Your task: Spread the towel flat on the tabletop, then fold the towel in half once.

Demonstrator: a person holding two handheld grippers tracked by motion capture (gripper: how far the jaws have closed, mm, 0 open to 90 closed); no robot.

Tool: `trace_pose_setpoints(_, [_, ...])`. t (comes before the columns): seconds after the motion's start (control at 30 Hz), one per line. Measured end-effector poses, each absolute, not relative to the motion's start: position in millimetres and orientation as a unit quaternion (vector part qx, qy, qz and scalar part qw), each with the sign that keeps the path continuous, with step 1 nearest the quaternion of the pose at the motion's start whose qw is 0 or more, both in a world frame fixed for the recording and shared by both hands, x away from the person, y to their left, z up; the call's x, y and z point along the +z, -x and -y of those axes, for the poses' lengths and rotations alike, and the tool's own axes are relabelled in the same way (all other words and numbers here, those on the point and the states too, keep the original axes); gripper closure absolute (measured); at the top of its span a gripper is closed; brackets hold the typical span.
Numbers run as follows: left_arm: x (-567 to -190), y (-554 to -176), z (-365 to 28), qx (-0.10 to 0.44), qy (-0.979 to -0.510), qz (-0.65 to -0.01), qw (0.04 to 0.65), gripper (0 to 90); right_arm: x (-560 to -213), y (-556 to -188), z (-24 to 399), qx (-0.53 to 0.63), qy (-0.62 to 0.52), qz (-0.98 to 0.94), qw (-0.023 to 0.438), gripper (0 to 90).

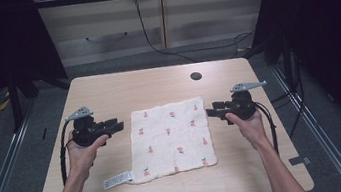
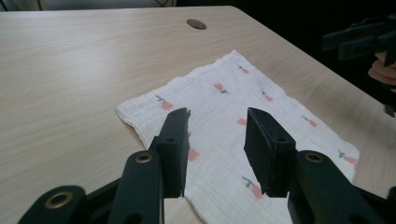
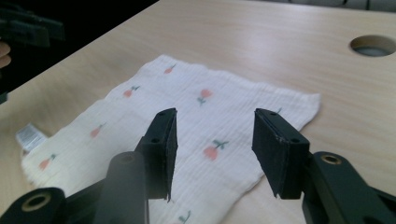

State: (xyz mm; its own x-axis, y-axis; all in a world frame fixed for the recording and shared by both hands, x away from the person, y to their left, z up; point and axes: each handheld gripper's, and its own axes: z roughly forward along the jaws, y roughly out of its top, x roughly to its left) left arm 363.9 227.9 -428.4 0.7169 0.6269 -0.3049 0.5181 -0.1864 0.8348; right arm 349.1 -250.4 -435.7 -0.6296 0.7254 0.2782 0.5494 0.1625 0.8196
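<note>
We see the cloth (image 1: 172, 138) lying flat mid-worktop (image 1: 107, 89), not yet folded. Our left tongs (image 1: 118, 126) and right tongs (image 1: 211, 110) flank it with jaws apart, gripping nothing; all handling remains.

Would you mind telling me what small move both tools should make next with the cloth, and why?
Probably lower each tool onto the near edge of the cloth: the left tool and right tool flank it with jaws open and nothing between them, and the cloth lies flat, ungripped.
</note>
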Motion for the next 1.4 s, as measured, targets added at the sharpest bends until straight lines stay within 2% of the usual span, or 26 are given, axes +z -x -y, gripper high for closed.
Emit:
trace_pose_setpoints(0.2, [-430.3,-342.8,-225.7,0.050,-0.785,-0.359,0.503,59.0,-442.9,-334.6,245.0,0.487,-0.405,-0.770,0.075,54.8])
trace_pose_setpoints(0.3, [-429.1,-326.9,-221.2,0.036,-0.799,-0.323,0.505,57.8,-448.6,-325.2,245.7,0.483,-0.402,-0.774,0.071,56.3])
trace_pose_setpoints(0.37, [-429.1,-322.5,-221.1,0.040,-0.802,-0.324,0.499,57.5,-450.0,-322.7,246.1,0.482,-0.404,-0.775,0.069,56.6])
trace_pose_setpoints(0.6, [-452.1,-303.1,-221.8,0.020,-0.831,-0.322,0.454,55.4,-464.0,-300.3,243.6,0.461,-0.408,-0.786,0.058,51.8])
trace_pose_setpoints(0.7, [-460.1,-297.8,-226.6,0.005,-0.829,-0.323,0.457,55.4,-468.8,-293.8,240.3,0.451,-0.406,-0.793,0.051,51.8])
trace_pose_setpoints(1.03, [-486.2,-294.8,-232.7,-0.004,-0.835,-0.344,0.430,59.5,-481.5,-277.6,229.7,0.431,-0.384,-0.816,0.031,58.5])
trace_pose_setpoints(1.4, [-497.8,-294.9,-209.8,-0.012,-0.848,-0.339,0.407,54.5,-496.8,-273.1,228.9,0.406,-0.381,-0.830,0.034,60.2])
